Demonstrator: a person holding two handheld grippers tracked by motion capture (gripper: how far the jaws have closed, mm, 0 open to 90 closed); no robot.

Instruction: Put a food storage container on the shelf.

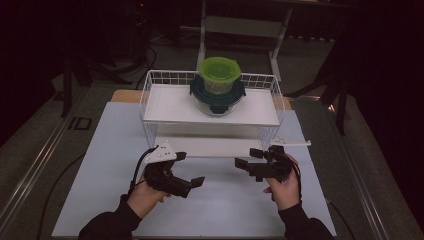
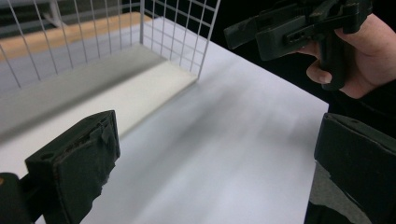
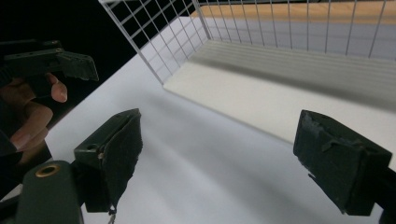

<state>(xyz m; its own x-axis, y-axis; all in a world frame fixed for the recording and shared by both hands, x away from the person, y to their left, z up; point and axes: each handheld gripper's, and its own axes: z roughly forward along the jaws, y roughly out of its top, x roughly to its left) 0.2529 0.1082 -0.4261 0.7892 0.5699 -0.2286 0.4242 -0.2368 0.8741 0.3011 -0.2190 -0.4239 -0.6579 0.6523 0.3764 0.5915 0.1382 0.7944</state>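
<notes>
I see a white sheet-covered table (image 1: pixel 100 200), then a white 2-tier wire rack (image 1: pixel 150 100). On its top shelf a green-lidded clear round container (image 1: pixel 219 72) sits stacked on a dark-teal-lidded glass bowl (image 1: pixel 217 97), probably for compact storage. My left gripper (image 2: pixel 210 163) and right gripper (image 3: pixel 219 158) hover low, jaws wide, empty.

- Left tool (image 1: pixel 192 182) and right tool (image 1: pixel 243 159): black.
- Wire rack (image 1: pixel 150 90): white, grid pattern, with white shelf boards.
- Upper container (image 1: pixel 219 75): clear, lime-green lid.
- Lower container (image 1: pixel 218 100): clear, dark teal lid.
- Surface (image 1: pixel 100 150): pale bluish-white sheet, wood edge behind.
- Sleeves (image 1: pixel 107 225): dark.
</notes>
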